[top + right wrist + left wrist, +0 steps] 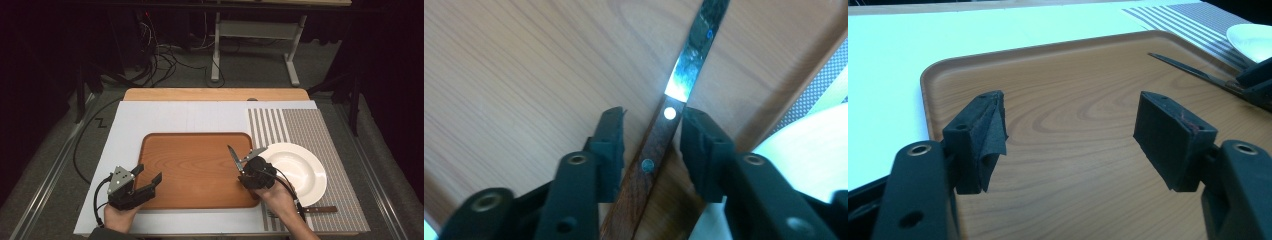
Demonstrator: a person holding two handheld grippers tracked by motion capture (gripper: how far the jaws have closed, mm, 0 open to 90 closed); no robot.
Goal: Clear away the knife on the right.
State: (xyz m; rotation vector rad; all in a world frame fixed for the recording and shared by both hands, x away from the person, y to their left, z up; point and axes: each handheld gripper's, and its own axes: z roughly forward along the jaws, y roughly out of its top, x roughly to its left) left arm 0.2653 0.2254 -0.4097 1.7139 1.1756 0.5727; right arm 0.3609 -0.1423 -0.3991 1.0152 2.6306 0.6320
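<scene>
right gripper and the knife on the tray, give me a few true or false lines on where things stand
1. The right gripper has its pads clamped on the knife handle. False: the knife lies between the jaws, with a gap on each side.
2. The knife rests on the wooden tray. True.
3. The left gripper holds a spoon. False: its jaws stand wide apart with nothing between them.
4. A white plate sits on the striped mat, beside the tray. True.
5. A second knife lies inside the plate. False: the wooden-handled utensil lies on the mat, near the plate's close rim.
</scene>
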